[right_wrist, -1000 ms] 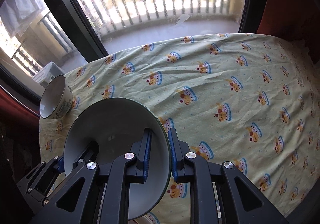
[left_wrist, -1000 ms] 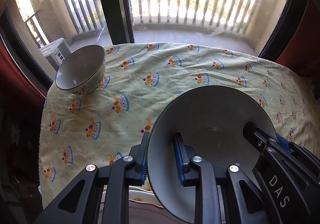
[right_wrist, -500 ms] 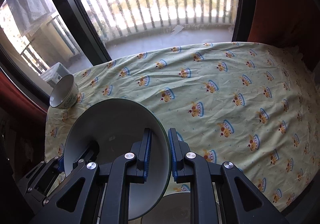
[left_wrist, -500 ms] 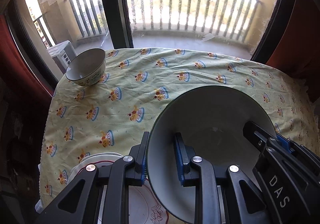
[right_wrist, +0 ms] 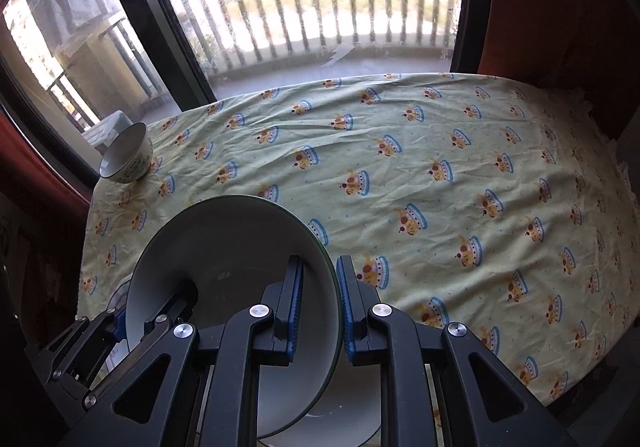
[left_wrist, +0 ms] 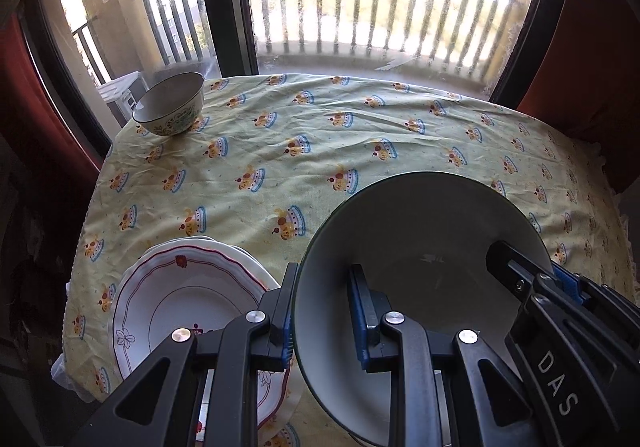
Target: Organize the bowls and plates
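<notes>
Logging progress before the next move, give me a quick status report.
Left tool and right tool both clamped on large bowl rim, held above table. Plate stack below left. Small patterned bowl far corner, clear of path.

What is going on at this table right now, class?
A person holds one large white bowl with a dark green rim between two tools: the left hand-held gripper clamps its left rim and the right hand-held gripper clamps its right rim. The bowl is lifted above the yellow crown-print tablecloth. A stack of white scalloped plates with red trim sits at the near left, and a small floral-patterned bowl stands at the far left corner.
</notes>
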